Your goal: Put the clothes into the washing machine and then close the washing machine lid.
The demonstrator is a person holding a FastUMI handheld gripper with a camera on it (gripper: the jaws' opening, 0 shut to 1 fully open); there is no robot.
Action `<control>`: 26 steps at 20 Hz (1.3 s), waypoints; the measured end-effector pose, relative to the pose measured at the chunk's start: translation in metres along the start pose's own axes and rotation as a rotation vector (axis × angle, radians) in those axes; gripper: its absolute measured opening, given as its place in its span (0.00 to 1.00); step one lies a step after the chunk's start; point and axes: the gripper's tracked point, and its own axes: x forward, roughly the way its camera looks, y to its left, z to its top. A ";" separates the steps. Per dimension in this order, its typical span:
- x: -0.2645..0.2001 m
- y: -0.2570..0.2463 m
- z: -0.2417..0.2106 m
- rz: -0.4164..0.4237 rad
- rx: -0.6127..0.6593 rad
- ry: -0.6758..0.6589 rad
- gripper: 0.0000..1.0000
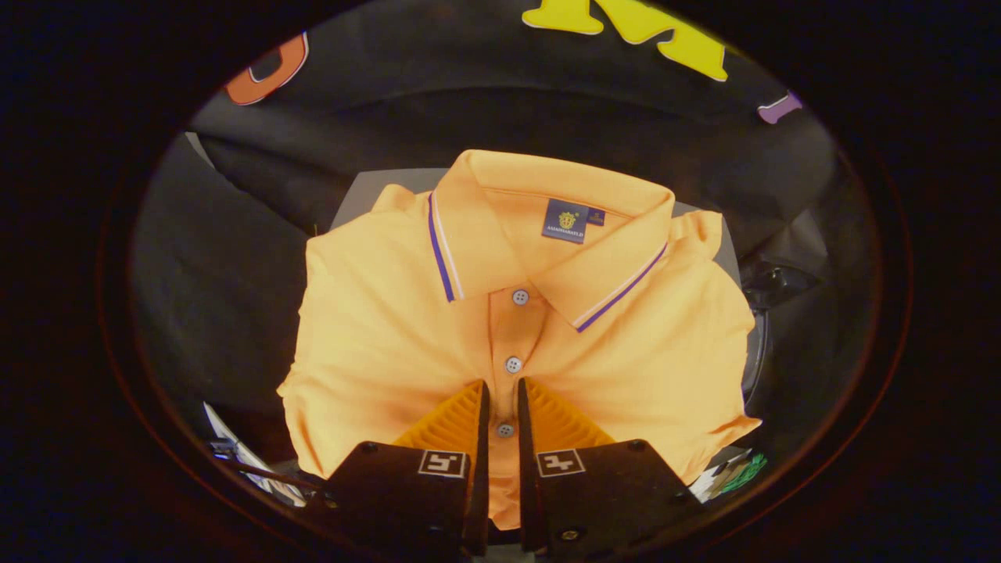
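A folded orange polo shirt (407, 328) with a purple-and-white striped collar lies front up on a grey surface (361, 197). My gripper (503, 391) is over the shirt's lower front. Its two orange ribbed fingers (450, 422) stand almost together, and the button placket is pinched in the narrow gap between them. One button shows between the fingers and two more lie just beyond the tips. The collar and its dark label are farther ahead.
A dark curved rim (760, 328) pokes out from behind the shirt's right side; I cannot tell what it belongs to. Papers lie by the shirt's near left corner (235, 453) and near right corner (727, 473). Black cloth surrounds the grey surface.
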 end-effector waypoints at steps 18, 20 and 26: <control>-0.048 -0.023 0.014 0.202 0.050 -0.167 0.07; -0.065 -0.032 0.016 0.190 0.059 -0.211 0.07; -0.112 -0.069 0.015 0.164 0.170 -0.304 0.07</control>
